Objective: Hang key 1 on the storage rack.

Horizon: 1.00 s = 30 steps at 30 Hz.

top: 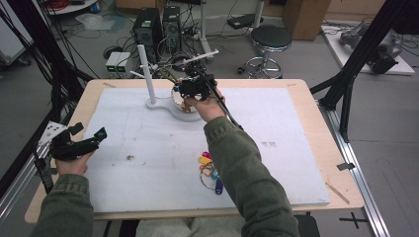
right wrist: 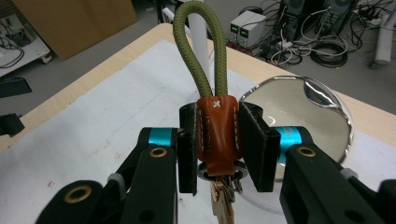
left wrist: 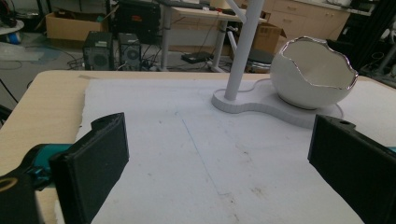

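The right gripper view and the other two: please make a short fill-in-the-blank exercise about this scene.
1. The right claw is shut on a brown leather key fob with a ____ cord loop.
2. The left claw is ____ and holds nothing.
3. The white egg-shaped bowl sits beside a white ____ on the same white base.

Missing words: green; open; pole

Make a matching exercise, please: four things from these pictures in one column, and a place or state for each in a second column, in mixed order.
Things:
1. left gripper
2. right gripper
3. key fob
4. bunch of coloured tags

Places or states:
A. lies flat on the white mat, beside the person's right sleeve
B. open, jaws wide apart, above the mat
C. brown leather with a green cord loop, pinched between two jaws
D. shut, held over the egg-shaped bowl

Pairs: 1-B, 2-D, 3-C, 4-A
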Each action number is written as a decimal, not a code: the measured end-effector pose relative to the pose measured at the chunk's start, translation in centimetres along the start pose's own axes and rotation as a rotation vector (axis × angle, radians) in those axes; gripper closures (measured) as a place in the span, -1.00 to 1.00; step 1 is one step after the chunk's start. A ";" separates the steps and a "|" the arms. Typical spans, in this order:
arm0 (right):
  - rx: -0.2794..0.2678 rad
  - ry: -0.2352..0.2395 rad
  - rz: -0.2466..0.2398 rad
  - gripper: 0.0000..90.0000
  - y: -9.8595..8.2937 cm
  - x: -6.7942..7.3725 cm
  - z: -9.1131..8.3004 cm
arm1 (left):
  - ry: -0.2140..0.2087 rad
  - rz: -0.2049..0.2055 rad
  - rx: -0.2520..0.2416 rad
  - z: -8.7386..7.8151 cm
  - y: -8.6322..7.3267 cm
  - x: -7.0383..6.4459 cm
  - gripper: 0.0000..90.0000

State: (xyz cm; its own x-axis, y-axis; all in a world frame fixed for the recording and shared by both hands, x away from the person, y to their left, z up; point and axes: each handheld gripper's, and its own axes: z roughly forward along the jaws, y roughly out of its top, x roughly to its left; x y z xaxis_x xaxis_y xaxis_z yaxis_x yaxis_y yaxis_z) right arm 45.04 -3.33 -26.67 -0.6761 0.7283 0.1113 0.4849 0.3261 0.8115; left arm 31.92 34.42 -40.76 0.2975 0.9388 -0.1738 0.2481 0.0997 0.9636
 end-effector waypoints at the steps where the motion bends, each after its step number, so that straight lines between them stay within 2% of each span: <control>1: 0.001 0.000 0.002 0.53 0.1 0.2 0.2 | 0.002 -0.002 0.001 0.0 0.0 0.0 -0.88; 14: 0.026 -0.007 -0.015 0.52 1.1 0.9 2.1 | -0.003 -0.001 0.004 0.1 0.0 0.1 -0.88; 18: 0.012 -0.002 -0.019 0.53 1.7 1.2 2.4 | -0.003 -0.001 0.003 0.1 0.0 0.1 -0.88; 27: 0.020 -0.017 -0.020 0.52 2.6 1.4 3.4 | -0.004 -0.003 0.000 0.2 -0.1 0.1 -0.88; 30: 0.024 -0.027 -0.047 0.52 3.3 2.1 4.0 | -0.005 -0.003 0.000 0.2 -0.1 0.1 -0.88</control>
State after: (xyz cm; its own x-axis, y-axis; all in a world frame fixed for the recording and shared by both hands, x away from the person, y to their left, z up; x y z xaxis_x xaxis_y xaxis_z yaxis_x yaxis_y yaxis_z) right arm 47.45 1.69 -26.07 -0.6833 0.7279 0.0572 0.4665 0.3749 0.8011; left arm 32.12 34.47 -40.88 0.3014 0.9368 -0.1778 0.2494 0.1025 0.9630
